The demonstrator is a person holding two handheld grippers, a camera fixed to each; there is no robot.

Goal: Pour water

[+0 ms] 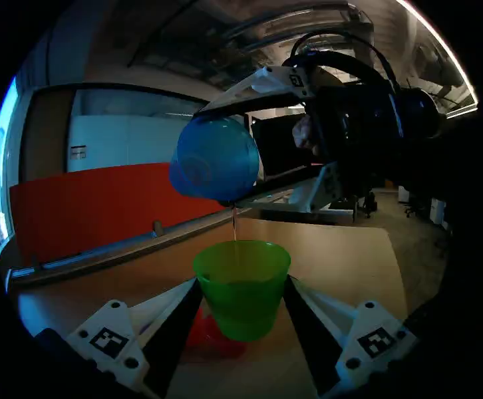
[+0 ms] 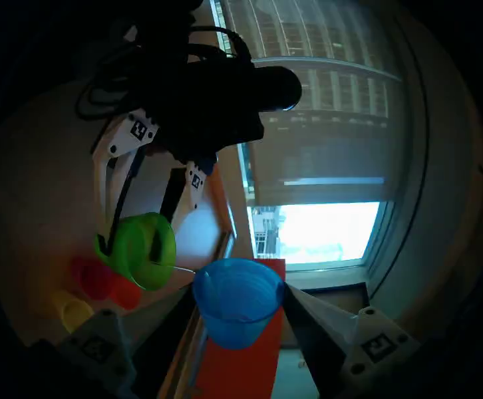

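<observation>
Water [image 1: 234,226] falls in a thin stream from the tipped blue cup [image 1: 215,159], clamped in my right gripper [image 2: 238,292], into the upright green cup [image 1: 243,292] clamped in my left gripper [image 1: 240,282]. I'm mid-pour. Next, I'd tilt the blue cup further, slowly, keeping its lip over the green rim.

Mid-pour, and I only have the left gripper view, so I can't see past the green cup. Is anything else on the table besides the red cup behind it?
Observer: Yes, a yellow cup is right beside the red cup.
Operator: Where on the blue cup rim does the stream start?
Observer: The right gripper view looks into its open mouth: the stream leaves the rim edge nearest the green cup.
</observation>
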